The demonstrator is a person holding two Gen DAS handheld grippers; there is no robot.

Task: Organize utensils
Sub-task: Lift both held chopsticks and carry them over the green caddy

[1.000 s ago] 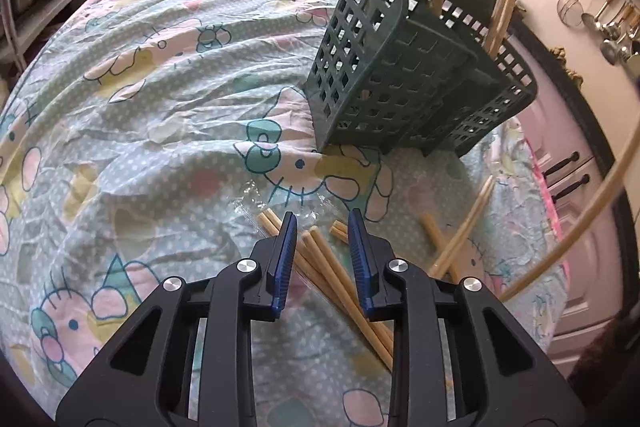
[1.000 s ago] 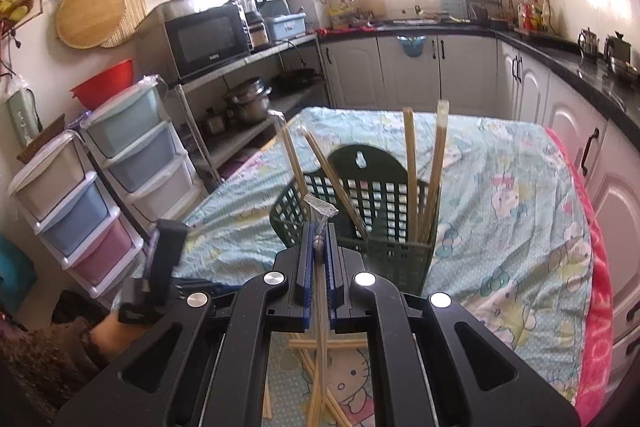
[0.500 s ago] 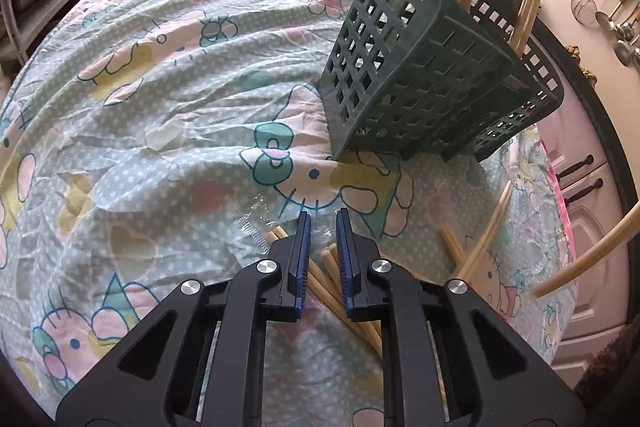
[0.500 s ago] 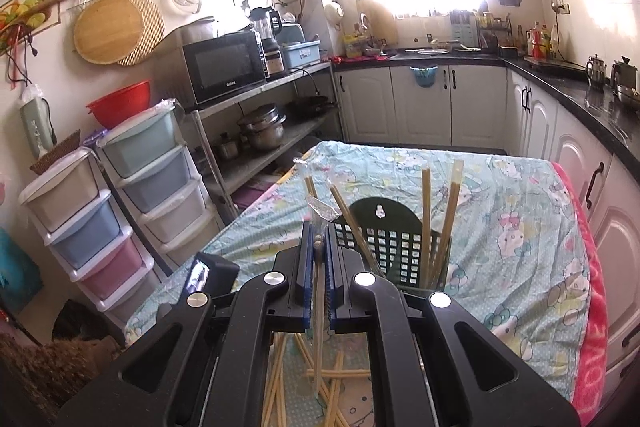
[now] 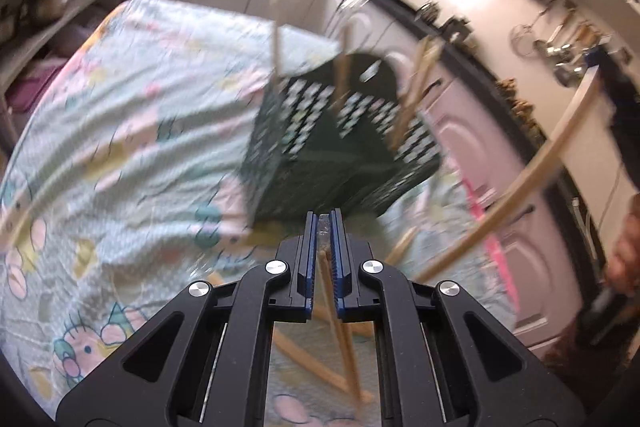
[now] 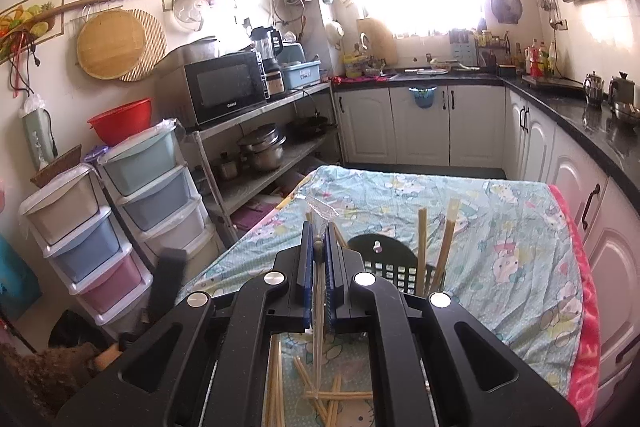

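A dark green lattice utensil basket [image 5: 340,147] stands on the table with several wooden chopsticks [image 5: 416,99] upright in it; it also shows in the right wrist view [image 6: 384,263]. My left gripper [image 5: 323,223] is shut on a wrapped chopstick [image 5: 340,327] and holds it above the cloth, just short of the basket. My right gripper [image 6: 318,233] is shut on another wrapped chopstick [image 6: 319,327], held above the table; that chopstick crosses the left wrist view [image 5: 520,195]. Loose chopsticks [image 6: 332,399] lie on the cloth below.
The table wears a light blue cartoon-print cloth [image 6: 500,227] with a pink edge [image 6: 584,307]. White cabinets [image 6: 420,123] and a dark counter ring the room. Shelves with a microwave [image 6: 224,87] and plastic drawers [image 6: 120,211] stand to the left.
My left gripper has shut on a chopstick from the pile and lifted it, the view swinging up with blur. My right gripper has risen higher with its chopstick.
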